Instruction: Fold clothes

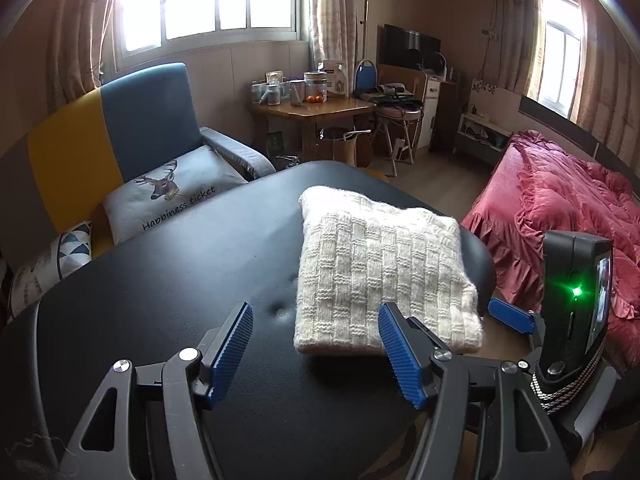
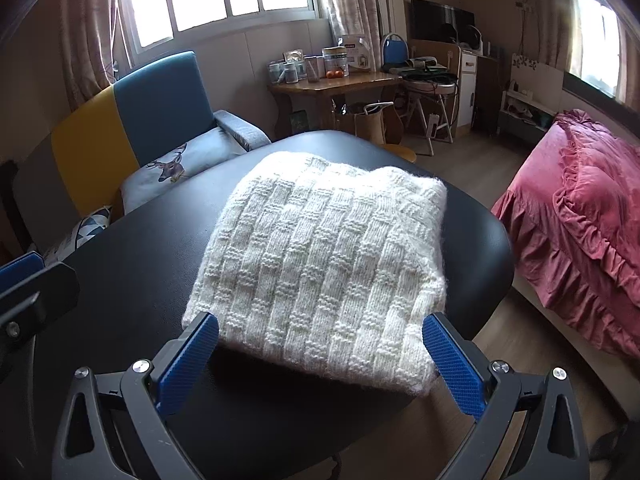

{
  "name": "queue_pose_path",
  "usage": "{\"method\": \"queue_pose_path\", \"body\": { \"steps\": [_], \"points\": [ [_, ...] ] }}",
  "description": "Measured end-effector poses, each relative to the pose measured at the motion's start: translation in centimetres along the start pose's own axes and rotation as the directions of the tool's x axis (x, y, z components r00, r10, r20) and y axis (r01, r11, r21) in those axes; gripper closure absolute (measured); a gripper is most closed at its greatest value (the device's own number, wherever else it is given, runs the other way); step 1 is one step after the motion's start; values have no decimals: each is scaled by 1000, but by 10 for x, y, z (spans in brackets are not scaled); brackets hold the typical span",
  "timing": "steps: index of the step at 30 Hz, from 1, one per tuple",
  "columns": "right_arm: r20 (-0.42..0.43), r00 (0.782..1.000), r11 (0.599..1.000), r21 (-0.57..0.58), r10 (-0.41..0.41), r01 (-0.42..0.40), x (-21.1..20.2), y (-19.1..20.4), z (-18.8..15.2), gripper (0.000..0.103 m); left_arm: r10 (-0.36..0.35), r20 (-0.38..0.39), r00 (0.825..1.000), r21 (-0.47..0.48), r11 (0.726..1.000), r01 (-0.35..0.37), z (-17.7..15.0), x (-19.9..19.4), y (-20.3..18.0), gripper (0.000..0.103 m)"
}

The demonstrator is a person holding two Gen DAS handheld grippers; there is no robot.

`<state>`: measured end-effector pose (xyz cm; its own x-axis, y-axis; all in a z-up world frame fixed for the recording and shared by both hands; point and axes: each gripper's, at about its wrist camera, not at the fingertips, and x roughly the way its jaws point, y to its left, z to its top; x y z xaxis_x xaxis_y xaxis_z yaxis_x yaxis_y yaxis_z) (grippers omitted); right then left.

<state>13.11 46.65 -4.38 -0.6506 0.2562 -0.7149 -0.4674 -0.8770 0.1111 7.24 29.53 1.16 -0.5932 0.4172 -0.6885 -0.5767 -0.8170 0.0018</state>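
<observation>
Sweater (image 2: pixel 320 264) before open right hand-held gripper (image 2: pixel 320 344)

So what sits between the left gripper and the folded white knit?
Nothing: in the left wrist view, only bare black table separates the open left gripper from the white knit.

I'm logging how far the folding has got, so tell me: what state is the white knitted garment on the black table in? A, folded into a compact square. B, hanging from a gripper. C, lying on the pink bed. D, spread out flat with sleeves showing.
A: the white knitted garment lies as a compact folded square on the black table, with both the left gripper and right gripper open and holding nothing.
</observation>
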Motion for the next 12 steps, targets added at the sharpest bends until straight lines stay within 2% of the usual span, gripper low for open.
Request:
{"method": "queue_pose_path", "body": {
  "steps": [5, 8, 12],
  "points": [
    [-18, 1000, 1000, 25, 9, -9, 5, -3, -2, 0, 8, 6, 1000, -3, 1000, -8, -1, 1, 1, 36],
    [-21, 1000, 999, 38, 12, -11, 6, -6, -2, 0, 16, 36, 999, -2, 1000, -16, -2, -1, 1, 44],
    [-25, 1000, 998, 57, 16, -15, 8, -8, -2, 0, 16, 58, 998, 10, 1000, -16, -2, -4, 1, 45]
  ]
}}
